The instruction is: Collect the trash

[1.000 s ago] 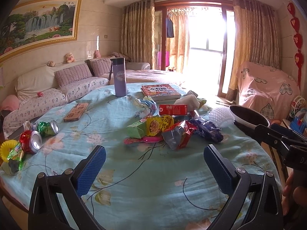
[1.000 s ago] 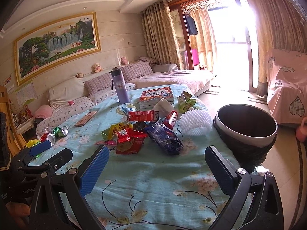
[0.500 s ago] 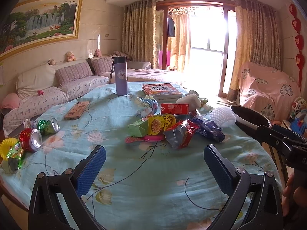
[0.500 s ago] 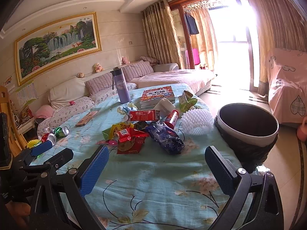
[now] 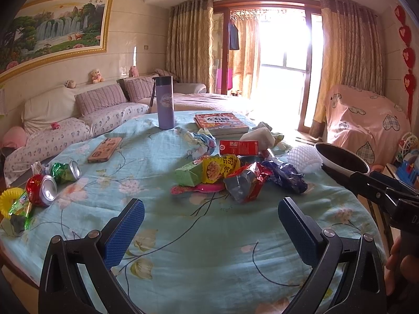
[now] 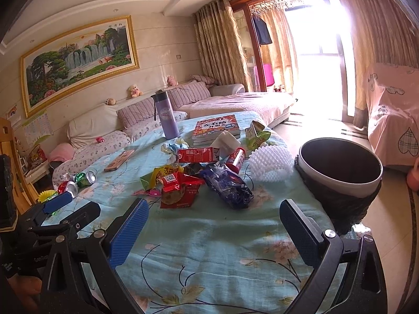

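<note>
- Here, the left gripper (image 5: 209,225) has its fingers spread, empty; the wrappers (image 5: 235,172) lie beyond them.
- Likewise the right gripper (image 6: 213,227) is spread, the bin (image 6: 340,180) beyond its right finger.

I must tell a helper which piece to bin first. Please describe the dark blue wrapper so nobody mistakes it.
On the round table's floral turquoise cloth, find the central litter heap. The crumpled dark blue plastic wrapper lies at its bin-side edge, right of the red snack packet; it is the only blue piece there.
</note>
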